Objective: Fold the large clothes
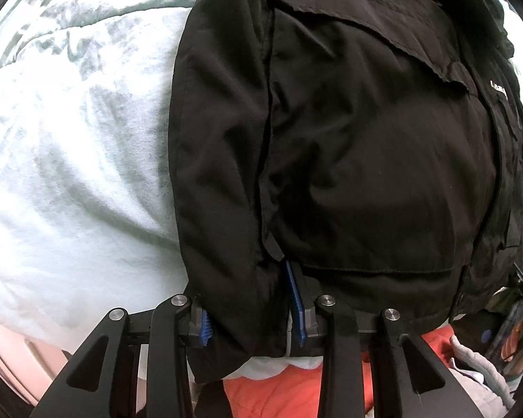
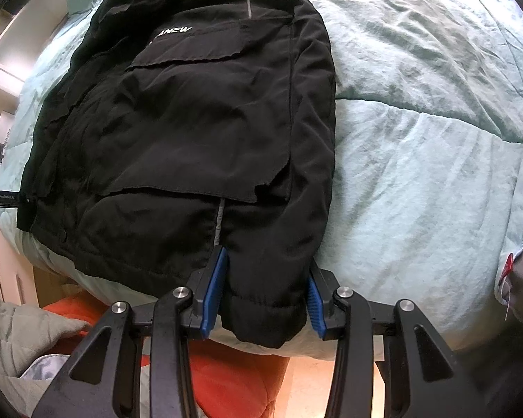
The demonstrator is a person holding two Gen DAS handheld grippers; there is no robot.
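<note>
left gripper: nearest in its view, closed on the cuff end of one sleeve of the black jacket; blue pads press the fabric from both sides.
right gripper: likewise clamped on the cuff of the other sleeve.
black jacket: spread face-up on the pale green quilt of the bed, hem at the near edge, collar far; each sleeve lies along its own side of the body.
orange fabric: below the bed edge, not involved.
progress, as judged: early. garment laid flat and both cuffs secured; no fold across the body visible. left to do: bring sleeves inward, then fold the body lengthwise and over.
</note>
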